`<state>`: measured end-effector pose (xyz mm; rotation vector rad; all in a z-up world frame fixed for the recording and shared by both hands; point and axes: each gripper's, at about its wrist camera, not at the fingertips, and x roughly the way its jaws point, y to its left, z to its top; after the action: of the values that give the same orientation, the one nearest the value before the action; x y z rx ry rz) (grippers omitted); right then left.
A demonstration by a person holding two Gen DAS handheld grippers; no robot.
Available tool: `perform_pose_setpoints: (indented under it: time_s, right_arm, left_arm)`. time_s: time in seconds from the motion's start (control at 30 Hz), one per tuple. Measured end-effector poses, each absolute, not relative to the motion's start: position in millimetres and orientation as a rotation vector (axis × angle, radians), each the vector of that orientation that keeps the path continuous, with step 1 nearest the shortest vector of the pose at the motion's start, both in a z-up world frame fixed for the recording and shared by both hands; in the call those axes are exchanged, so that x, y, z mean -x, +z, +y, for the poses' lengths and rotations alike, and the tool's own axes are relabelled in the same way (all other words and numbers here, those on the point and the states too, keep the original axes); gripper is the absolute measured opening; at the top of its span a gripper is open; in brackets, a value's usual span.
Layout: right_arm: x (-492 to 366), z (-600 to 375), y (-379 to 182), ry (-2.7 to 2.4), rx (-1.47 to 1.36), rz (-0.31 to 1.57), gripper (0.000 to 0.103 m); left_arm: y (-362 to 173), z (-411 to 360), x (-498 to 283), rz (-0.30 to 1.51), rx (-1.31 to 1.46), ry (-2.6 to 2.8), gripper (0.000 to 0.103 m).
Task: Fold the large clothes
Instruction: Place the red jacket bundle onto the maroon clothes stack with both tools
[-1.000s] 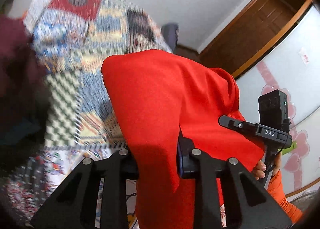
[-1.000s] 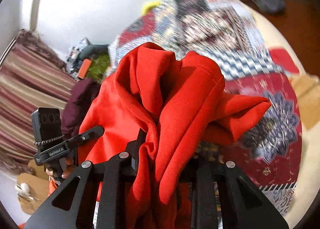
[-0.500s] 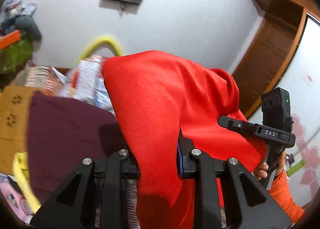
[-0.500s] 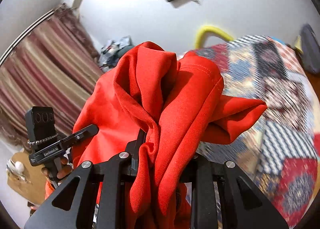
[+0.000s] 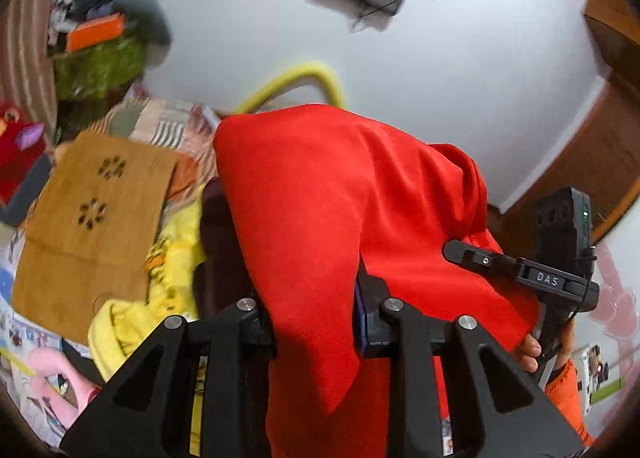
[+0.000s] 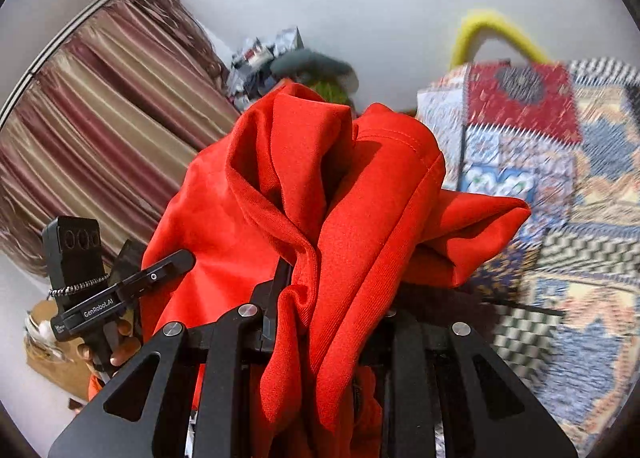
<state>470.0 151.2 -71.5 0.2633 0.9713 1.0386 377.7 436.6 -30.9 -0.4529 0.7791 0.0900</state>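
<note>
A large red garment hangs bunched between both grippers, held up in the air. My left gripper is shut on a fold of it; the cloth covers the fingertips. My right gripper is shut on another bunched, hemmed edge of the red garment. The right gripper's body shows at the right of the left wrist view. The left gripper's body shows at the left of the right wrist view.
A bed with a patterned quilt lies at the right. A brown cloth with paw prints, yellow fabric and a dark maroon garment lie at the left. Striped curtains, a wooden door.
Both grippers have swung upward and to the left with the red garment still held. The view has moved off the quilt toward the wall, curtains and the pile of clothes.
</note>
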Motion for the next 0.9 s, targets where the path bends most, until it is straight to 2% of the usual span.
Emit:
perform_pose_setpoints:
  time_s: [0.1,0.23,0.27,0.33,0.37,0.57,0.63,0.87,0.9]
  right_arm:
    - [-479,171,-104,1.007,-0.225,1.04,0.022]
    - [-487,172,-126,0.937,-0.191,1.149,0.036]
    - [-484,167,-124,0.921,-0.164,1.138,0.038]
    - [-478,161,-111,0.863,-0.098,1.094,0.053]
    - [-474,159,-104,0.834,-0.064,1.073,0.055]
    - [-440,152,-57,0.748,0.07,0.886,0.058]
    - [-434,162,-56,0.767,0.095,0.86,0.063]
    - [-413,178,-101,0.774,0.253,0.899,0.068]
    - [-414,174,-112,0.769,0.259,0.924,0.072]
  left_arm:
    - [-65,457,-386,0.838,0.492,0.112,0.032]
    - [-85,465,-381,0.839,0.469,0.12,0.048]
    - [-83,460,-377,0.831,0.437,0.125,0.052]
    - [-76,446,-368,0.822,0.358,0.158,0.059]
    - [-73,440,-365,0.818,0.316,0.176,0.06]
    - [-54,408,-339,0.793,0.2,0.198,0.07]
    - [-53,401,-331,0.782,0.166,0.214,0.075]
    - [-76,403,-313,0.787,0.059,0.322,0.095]
    - [-79,405,-311,0.789,0.05,0.329,0.096]
